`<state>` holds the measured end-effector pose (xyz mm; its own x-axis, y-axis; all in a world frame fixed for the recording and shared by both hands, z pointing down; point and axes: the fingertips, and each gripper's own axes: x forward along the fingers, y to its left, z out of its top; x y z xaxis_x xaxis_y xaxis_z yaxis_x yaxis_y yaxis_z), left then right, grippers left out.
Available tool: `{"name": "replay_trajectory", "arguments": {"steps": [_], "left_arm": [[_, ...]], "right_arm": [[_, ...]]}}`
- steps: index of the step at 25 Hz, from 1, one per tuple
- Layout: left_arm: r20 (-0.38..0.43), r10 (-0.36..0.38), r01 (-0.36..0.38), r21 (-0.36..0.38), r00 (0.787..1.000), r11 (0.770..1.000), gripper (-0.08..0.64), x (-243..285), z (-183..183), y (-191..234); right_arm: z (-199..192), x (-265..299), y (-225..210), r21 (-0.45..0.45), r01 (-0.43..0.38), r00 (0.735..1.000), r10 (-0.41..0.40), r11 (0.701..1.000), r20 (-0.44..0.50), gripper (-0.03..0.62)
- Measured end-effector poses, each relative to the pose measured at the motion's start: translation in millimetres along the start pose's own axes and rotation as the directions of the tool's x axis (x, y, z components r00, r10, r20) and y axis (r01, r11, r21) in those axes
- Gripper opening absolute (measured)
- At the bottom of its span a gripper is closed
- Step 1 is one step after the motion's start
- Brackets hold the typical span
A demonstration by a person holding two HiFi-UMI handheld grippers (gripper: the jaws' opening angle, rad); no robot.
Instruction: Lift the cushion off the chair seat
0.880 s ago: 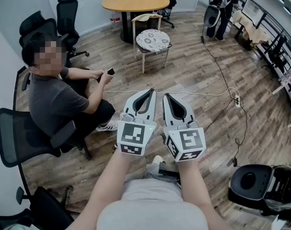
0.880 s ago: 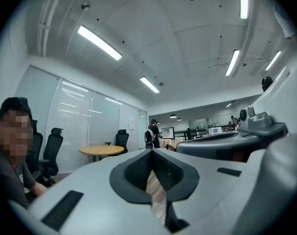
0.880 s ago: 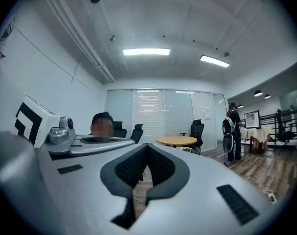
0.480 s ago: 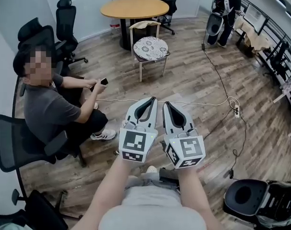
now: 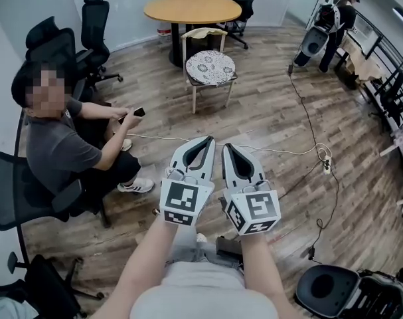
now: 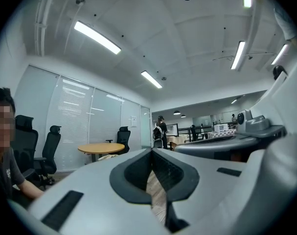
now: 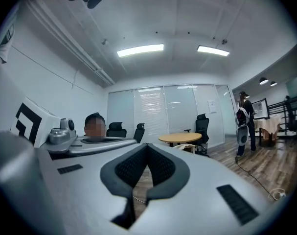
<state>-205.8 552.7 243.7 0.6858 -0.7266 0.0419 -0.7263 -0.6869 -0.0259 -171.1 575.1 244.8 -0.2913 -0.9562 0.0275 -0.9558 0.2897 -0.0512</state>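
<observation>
Left gripper (image 5: 206,140): we hold it level, jaws together, nothing between.
Right gripper (image 5: 228,147): level beside it, jaws together, empty.
Cushion (image 5: 211,67): patterned, on the wooden chair (image 5: 202,33) seat, well ahead of us.

In the head view, the cushion (image 5: 211,66) lay on the seat of the chair (image 5: 201,34) in the upper centre of the frame, with the round table (image 5: 192,8) just behind it. Office chairs (image 5: 96,15) stood in the upper left, above a seated person (image 5: 65,145) at the left edge. A standing person (image 5: 338,20) was at the upper right. The left gripper (image 5: 209,139) and the right gripper (image 5: 226,146) sat side by side at lower centre, well apart from the chair.
</observation>
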Motion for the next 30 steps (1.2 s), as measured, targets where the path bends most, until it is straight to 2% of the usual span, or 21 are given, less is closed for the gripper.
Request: {"name": "replay_trajectory", "arguments": {"steps": [8,13,21,30], "left_arm": [[-0.019,0.003,-0.004,-0.040,1.000,0.999,0.003,43.3,-15.0,20.3],[-0.013,-0.020,0.020,-0.047,1.000,0.999,0.003,81.5,-17.9,37.8],[-0.004,-0.036,0.036,-0.056,0.999,0.998,0.003,152.9,-17.4,77.3],[-0.024,-0.054,0.052,-0.060,0.998,0.997,0.003,232.2,-21.6,135.7]], "right_arm": [[-7.2,33.2,-27.6,-0.020,-0.007,1.000,0.007,1.000,-0.018,0.025],[-6.8,69.5,-47.4,-0.038,0.003,1.000,-0.003,0.999,-0.020,0.025],[-3.7,139.3,-88.7,-0.062,0.041,0.999,-0.043,0.997,-0.028,0.025],[-10.0,231.1,-122.9,-0.049,0.044,0.997,-0.047,0.998,-0.063,0.025]]}}
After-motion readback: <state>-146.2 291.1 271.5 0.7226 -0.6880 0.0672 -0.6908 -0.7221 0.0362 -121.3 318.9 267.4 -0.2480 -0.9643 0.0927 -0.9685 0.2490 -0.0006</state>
